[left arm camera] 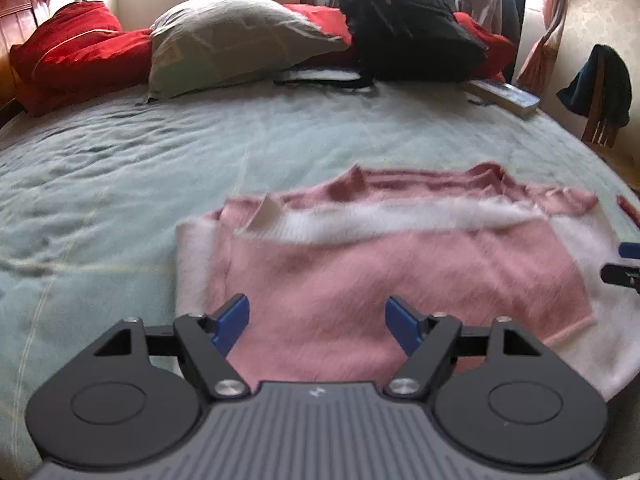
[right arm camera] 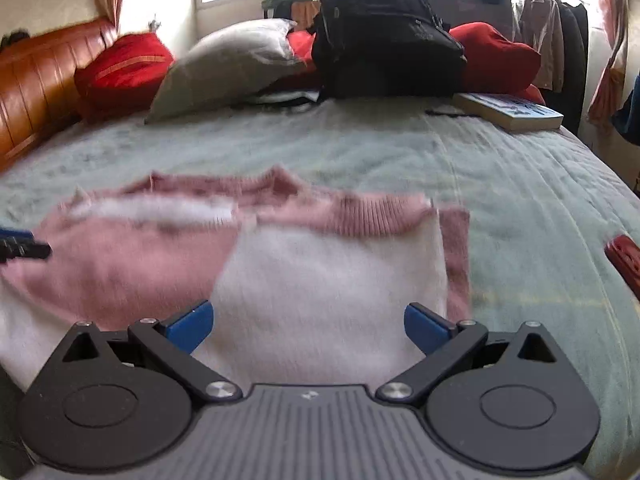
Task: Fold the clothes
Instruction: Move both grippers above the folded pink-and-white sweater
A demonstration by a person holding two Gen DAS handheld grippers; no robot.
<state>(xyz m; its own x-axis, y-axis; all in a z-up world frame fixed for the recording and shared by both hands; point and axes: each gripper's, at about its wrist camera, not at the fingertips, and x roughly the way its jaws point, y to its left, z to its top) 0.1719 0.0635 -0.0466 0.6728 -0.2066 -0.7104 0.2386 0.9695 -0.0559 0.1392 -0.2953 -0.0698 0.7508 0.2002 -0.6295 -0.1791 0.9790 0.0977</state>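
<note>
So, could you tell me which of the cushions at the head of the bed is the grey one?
The grey pillow is the one between the red cushion by the headboard and the black backpack; the others are red.

The bed (left arm camera: 120, 152) carries a pink-and-white sweater (left arm camera: 360, 264) near its front edge; pillows (left arm camera: 240, 40), a black backpack (left arm camera: 408, 28) and a book (right arm camera: 512, 110) lie along its far edge.

Grey pillow (left arm camera: 236, 40), red cushions (left arm camera: 76, 48), black backpack (right arm camera: 384, 36), book (right arm camera: 512, 110), pale green bedspread (left arm camera: 120, 168)

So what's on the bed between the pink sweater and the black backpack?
Nothing, just bare green bedspread between the pink sweater and black backpack, in both wrist views.
</note>
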